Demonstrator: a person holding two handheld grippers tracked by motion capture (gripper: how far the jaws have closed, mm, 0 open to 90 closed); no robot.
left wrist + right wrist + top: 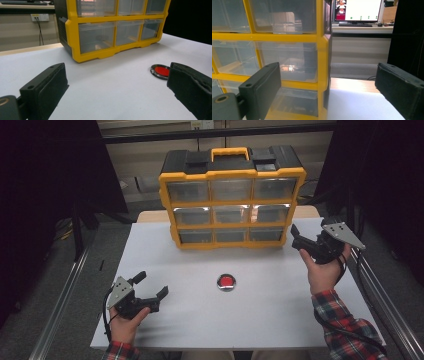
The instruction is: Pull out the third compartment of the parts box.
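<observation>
My right gripper (300, 239) wide open at organizer (231, 200) 3 o'clock edge — lined for drawer pull. My left gripper (152, 285) wide open — red disc (226, 282) at its 2 o'clock.

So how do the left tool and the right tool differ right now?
The left tool sits low near the table's front edge, aimed toward the small round red-centred disc; the right tool is held up beside the yellow organizer with clear plastic drawers, at its right end. Both are open and hold nothing.
</observation>
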